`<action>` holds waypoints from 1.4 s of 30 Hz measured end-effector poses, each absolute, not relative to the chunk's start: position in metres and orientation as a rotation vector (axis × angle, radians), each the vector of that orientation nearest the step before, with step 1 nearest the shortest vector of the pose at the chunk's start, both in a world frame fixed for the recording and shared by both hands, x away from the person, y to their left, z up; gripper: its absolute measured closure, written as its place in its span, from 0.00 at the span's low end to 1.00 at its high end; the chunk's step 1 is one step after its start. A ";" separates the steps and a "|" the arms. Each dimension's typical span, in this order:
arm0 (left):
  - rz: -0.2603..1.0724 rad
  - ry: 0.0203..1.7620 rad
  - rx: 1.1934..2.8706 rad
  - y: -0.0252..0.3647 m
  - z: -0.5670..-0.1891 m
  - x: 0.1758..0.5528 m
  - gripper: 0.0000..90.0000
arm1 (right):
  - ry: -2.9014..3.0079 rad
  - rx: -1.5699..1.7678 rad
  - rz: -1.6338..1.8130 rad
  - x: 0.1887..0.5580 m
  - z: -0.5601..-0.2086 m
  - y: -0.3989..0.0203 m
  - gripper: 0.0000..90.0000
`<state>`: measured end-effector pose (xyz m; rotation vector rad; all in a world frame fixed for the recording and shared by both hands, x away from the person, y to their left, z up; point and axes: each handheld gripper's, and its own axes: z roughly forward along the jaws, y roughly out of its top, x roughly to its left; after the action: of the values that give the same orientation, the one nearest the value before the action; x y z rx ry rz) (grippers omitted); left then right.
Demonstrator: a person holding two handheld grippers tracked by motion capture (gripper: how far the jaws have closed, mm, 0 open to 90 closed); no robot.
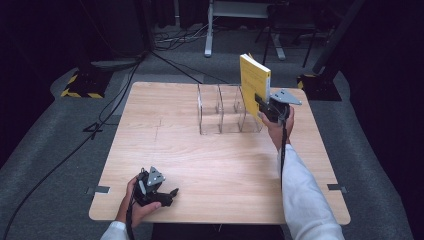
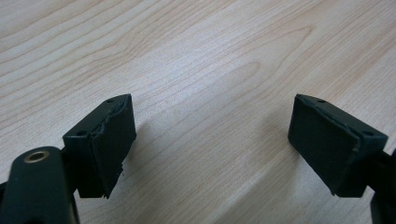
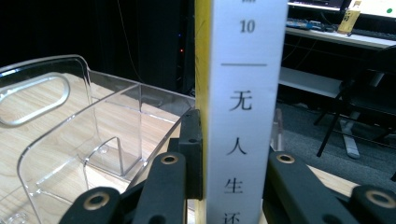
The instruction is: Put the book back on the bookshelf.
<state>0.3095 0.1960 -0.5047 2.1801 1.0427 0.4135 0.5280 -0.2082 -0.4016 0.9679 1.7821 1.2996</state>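
Note:
A yellow book [image 1: 254, 80] with a white spine [image 3: 246, 93] printed in dark characters stands upright at the right end of a clear plastic divider rack [image 1: 227, 114]. My right gripper [image 1: 264, 106] is shut on the book's lower part, its jaws pressing both covers. In the right gripper view that gripper [image 3: 233, 154] clamps the spine, and the rack's clear walls [image 3: 70, 121] lie just to the left. Whether the book's bottom edge is inside a compartment I cannot tell. My left gripper [image 1: 167, 194] rests by the table's front edge, and its jaws [image 2: 210, 140] stand open over bare wood.
The wooden table [image 1: 165, 145] has rounded corners. On the grey floor behind it are a stand base with yellow-black stripes [image 1: 82, 85], trailing cables [image 1: 175, 37] and desk legs [image 1: 209, 30]. A chair and desk [image 3: 350, 93] stand beyond the table's far right.

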 end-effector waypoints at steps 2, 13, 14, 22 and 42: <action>0.414 1.044 2.177 0.196 -0.505 0.309 0.17 | 1.781 0.968 1.292 0.530 -0.404 -0.206 0.85; 0.409 1.050 2.178 0.196 -0.505 0.309 0.17 | 1.776 1.017 1.304 0.541 -0.421 -0.201 0.85; 0.415 1.049 2.177 0.196 -0.505 0.309 0.17 | 1.771 1.022 1.311 0.541 -0.423 -0.201 0.85; 0.411 1.050 2.178 0.196 -0.505 0.309 0.17 | 1.754 1.032 1.317 0.543 -0.434 -0.197 0.84; 0.412 1.057 2.173 0.195 -0.505 0.308 0.17 | 1.803 1.007 1.336 0.519 -0.448 -0.207 0.83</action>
<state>0.3076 0.1948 -0.5049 2.1731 1.0568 0.4122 0.5190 -0.2069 -0.4481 1.0075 1.8033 1.3356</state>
